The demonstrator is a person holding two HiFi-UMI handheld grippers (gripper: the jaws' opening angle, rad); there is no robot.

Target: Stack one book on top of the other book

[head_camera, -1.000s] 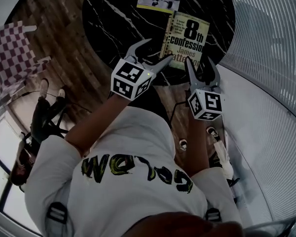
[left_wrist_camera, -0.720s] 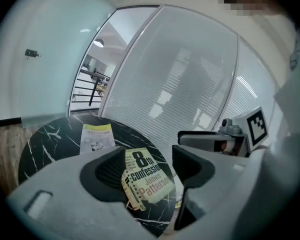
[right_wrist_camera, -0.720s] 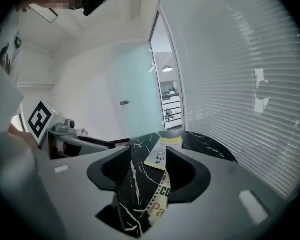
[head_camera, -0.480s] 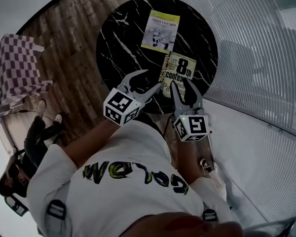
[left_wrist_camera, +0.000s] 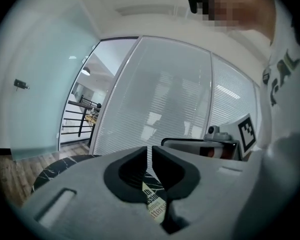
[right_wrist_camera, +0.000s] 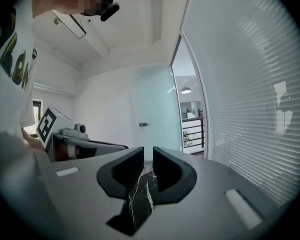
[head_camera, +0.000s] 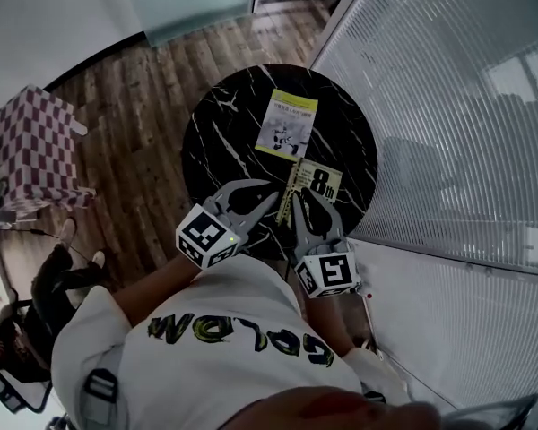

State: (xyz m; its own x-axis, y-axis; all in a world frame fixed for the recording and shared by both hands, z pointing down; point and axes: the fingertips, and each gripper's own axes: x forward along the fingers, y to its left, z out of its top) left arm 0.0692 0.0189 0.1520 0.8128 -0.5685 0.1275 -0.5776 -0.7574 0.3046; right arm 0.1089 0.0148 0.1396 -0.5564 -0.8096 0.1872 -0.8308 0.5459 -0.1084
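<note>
Left tool [head_camera: 271, 195], right tool [head_camera: 301, 202] just closed near-shut (both empty); novel [head_camera: 323, 183] under tips, yellow book [head_camera: 287, 125] beyond.

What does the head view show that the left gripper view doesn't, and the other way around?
Only the head view: the yellow-bordered booklet, the checkered chair and the whole round marble table. Only the left gripper view: the ceiling and a black railing in the background. Both: part of that table, the 8th Confession book and the slatted blinds.
</note>
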